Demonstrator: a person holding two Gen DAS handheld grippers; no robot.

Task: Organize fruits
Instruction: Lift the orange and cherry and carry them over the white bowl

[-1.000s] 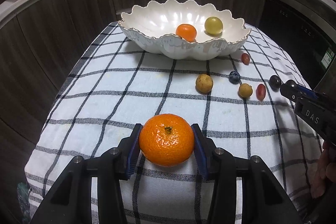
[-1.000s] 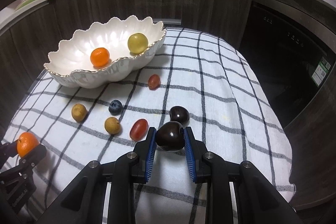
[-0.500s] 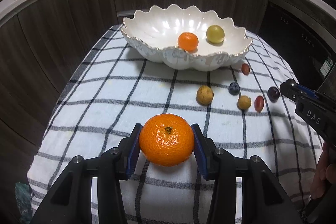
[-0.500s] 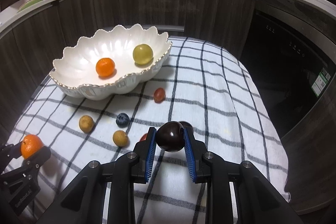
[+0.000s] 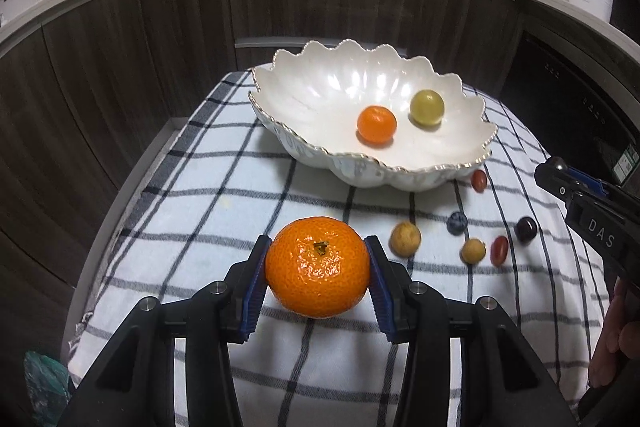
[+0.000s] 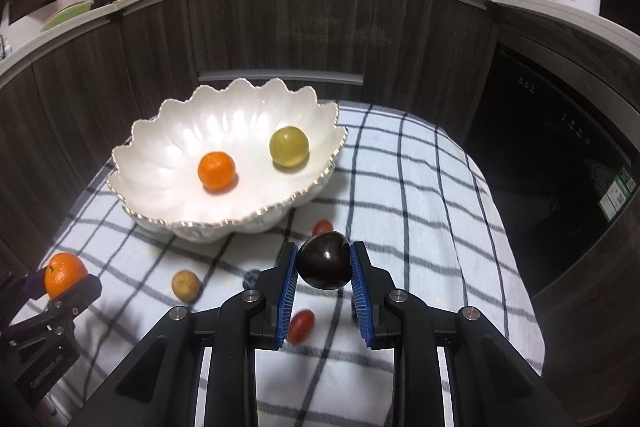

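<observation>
Two fruits already sit in the bowl [image 5: 280,95] at upper centre. The left gripper [image 5: 318,279] clasps a tangerine [image 5: 317,271], the right gripper [image 6: 323,269] a dark plum [image 6: 324,261]; six small fruits remain on the cloth [image 5: 200,187].

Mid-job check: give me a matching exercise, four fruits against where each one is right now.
Fruits:
1. large mandarin
2. dark plum
3. yellow-green fruit
4. blueberry

Places:
A. lying in the white bowl
B. clamped in the right gripper
C. loose on the checked cloth
D. clamped in the left gripper

Pairs: 1-D, 2-B, 3-A, 4-C
</observation>
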